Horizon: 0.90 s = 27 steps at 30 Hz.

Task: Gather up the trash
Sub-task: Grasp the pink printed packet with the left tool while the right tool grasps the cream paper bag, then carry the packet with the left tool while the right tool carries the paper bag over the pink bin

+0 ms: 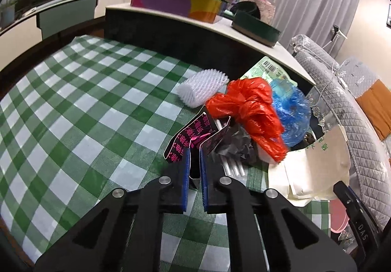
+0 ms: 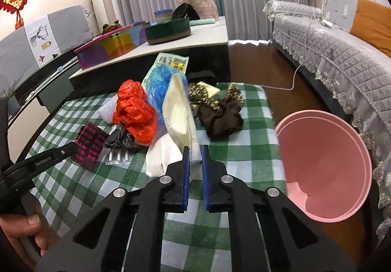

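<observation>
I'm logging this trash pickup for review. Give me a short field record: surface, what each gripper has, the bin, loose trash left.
surface: green checked tablecloth
left gripper: shut on black and pink wrapper
right gripper: shut on cream bag
bin: pink basin, at the table's right edge, nothing visible inside
loose trash: red plastic bag, blue plastic bag, white foam net, brown patterned wrapper, white sticks in clear wrap

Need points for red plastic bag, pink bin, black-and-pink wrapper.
red plastic bag (image 2: pixel 135 113), right wrist view, middle of the crumpled bulk
pink bin (image 2: pixel 325 162), right wrist view, inner wall
black-and-pink wrapper (image 1: pixel 193 136), left wrist view, printed face above the pads
</observation>
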Tool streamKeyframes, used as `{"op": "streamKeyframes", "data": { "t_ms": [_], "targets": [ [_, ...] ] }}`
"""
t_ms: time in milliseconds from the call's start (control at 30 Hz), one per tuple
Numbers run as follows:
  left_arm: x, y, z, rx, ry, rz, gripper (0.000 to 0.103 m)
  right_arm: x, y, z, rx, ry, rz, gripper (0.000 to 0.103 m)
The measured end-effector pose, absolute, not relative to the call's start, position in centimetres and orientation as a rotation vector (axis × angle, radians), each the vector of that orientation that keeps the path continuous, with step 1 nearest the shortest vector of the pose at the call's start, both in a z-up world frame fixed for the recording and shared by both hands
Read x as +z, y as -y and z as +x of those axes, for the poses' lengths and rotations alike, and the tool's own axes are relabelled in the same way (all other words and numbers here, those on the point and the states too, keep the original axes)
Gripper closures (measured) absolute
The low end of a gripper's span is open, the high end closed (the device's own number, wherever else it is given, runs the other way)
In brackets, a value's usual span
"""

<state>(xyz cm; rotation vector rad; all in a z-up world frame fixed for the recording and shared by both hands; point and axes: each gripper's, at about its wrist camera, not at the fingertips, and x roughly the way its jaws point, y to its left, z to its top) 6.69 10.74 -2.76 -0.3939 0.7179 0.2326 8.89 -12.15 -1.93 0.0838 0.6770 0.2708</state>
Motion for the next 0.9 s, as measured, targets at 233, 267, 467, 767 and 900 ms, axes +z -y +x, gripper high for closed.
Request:
{"op": "streamKeyframes", "data": {
  "t_ms": [233,267,467,767,900],
  "targets": [
    [-1.4,-10.3,5.5,0.214,-0.683,-0.376,0.095,-0.5,13.3,7.3,0.256,-0.623,0.08,0.097],
    [-1.3,-10.2,5.3,0.21,-0.679,-0.373,0.095,-0.3,13.4,7.1,0.253,-0.615,0.074,0.097],
    [-0.4,-9.4,4.5,0.193,-0.651,-0.35,0.095,0.3,14.1,6.2,0.244,-0.597,0.071,0.097],
    [0.2,-7.6,3.5,0.142,-0.642,-0.303,0.095,0.8,15.6,5.3,0.199,-0.57,0.066,0.097],
    [0.2,-6.5,3.3,0.121,-0.647,-0.276,0.095,1.4,16.4,4.7,0.179,-0.544,0.057,0.097]
  ]
}}
